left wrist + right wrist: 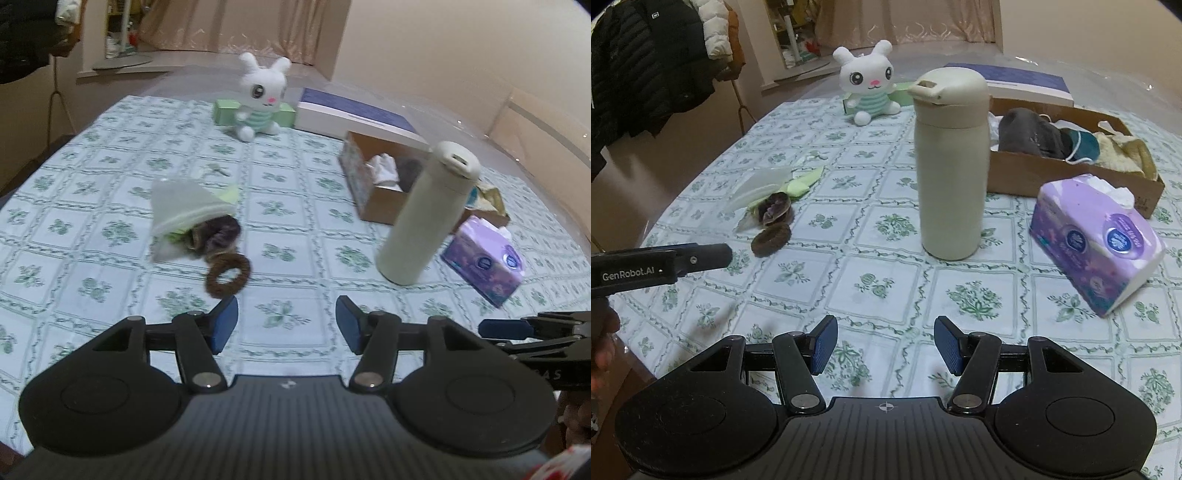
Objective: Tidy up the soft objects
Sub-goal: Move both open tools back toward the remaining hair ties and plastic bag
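Your left hand-held gripper and right hand-held gripper both stood part open and empty. The brown hair tie lay just ahead-left of the left one, touching the mesh pouch. Ahead-right, the tall bottle could tip if you swung toward the cardboard box. Blur hid what the pouch held.

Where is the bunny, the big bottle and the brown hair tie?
bunny [866, 79]: right wrist view, its face.
bottle [950, 166]: right wrist view, mid body.
brown hair tie [245, 268]: left wrist view, ring's right side.
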`<state>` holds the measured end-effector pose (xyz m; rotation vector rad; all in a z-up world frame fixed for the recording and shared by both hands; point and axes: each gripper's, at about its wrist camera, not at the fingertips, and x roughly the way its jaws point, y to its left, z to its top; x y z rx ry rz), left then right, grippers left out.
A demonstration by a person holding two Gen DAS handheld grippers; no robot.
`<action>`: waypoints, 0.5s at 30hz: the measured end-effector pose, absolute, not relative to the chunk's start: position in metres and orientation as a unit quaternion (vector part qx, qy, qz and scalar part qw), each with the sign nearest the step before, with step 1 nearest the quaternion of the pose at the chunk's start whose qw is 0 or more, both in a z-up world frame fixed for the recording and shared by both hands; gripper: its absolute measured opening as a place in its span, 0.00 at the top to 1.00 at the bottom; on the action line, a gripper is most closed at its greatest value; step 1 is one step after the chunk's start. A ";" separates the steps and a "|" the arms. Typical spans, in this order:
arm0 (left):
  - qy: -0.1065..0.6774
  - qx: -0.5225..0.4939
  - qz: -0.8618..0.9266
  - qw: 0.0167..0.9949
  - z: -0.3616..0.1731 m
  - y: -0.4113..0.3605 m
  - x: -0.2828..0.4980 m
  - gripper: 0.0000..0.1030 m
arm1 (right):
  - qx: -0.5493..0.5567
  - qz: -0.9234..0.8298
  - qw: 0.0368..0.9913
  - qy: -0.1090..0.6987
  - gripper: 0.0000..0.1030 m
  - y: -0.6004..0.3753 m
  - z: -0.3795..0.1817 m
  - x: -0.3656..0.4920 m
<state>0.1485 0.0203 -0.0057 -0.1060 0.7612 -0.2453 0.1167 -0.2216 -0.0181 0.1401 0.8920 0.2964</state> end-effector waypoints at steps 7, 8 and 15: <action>0.369 -0.058 -0.089 0.924 -0.006 0.045 0.154 0.43 | 0.067 0.160 0.888 0.425 0.44 -0.204 -0.019 0.126; 0.369 -0.058 -0.085 0.924 -0.006 0.048 0.156 0.43 | 0.067 0.162 0.888 0.424 0.44 -0.202 -0.019 0.128; 0.367 -0.042 -0.069 0.927 -0.009 0.064 0.171 0.41 | 0.060 0.180 0.890 0.415 0.44 -0.180 -0.021 0.143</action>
